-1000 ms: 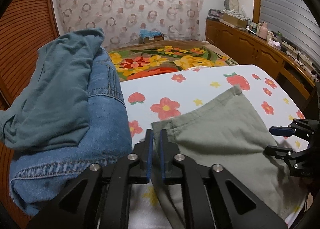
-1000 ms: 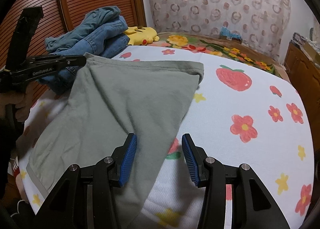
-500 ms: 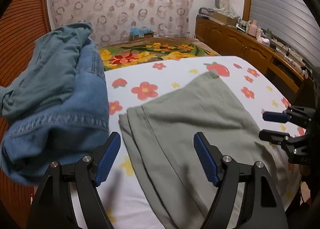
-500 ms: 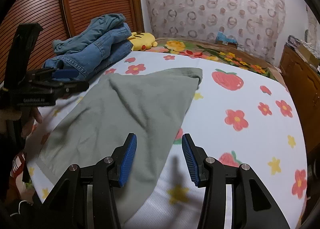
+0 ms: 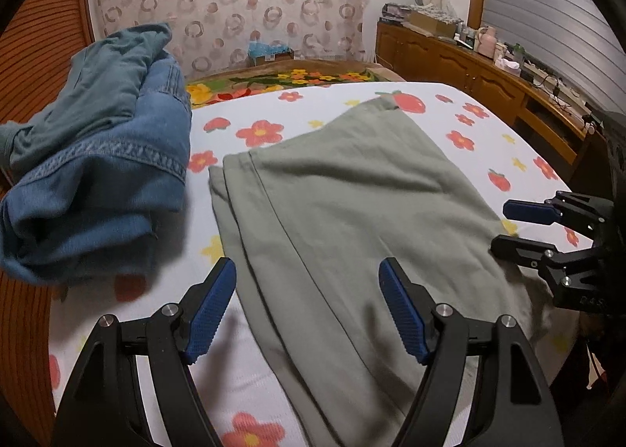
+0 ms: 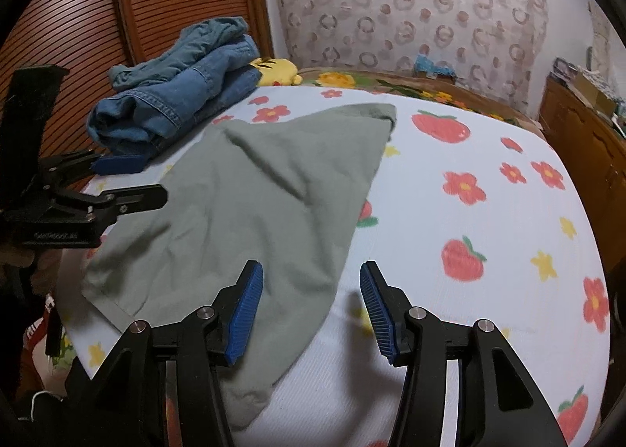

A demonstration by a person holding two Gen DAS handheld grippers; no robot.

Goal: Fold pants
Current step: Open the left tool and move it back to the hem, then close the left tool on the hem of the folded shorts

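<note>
In the lower frame the left gripper (image 5: 307, 314) is held wide open and empty above the near part of the pants (image 5: 352, 204), nothing touched. The right gripper (image 6: 311, 308) is opening, empty, over their lower right edge. "GenRobot.ai" is just readable. The pants run from lower centre to upper centre on the bedsheet (image 6: 489, 251)

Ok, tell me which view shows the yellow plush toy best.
The right wrist view: the yellow plush toy peeks out behind the denim pile. In the left wrist view the pile hides it completely.
</note>
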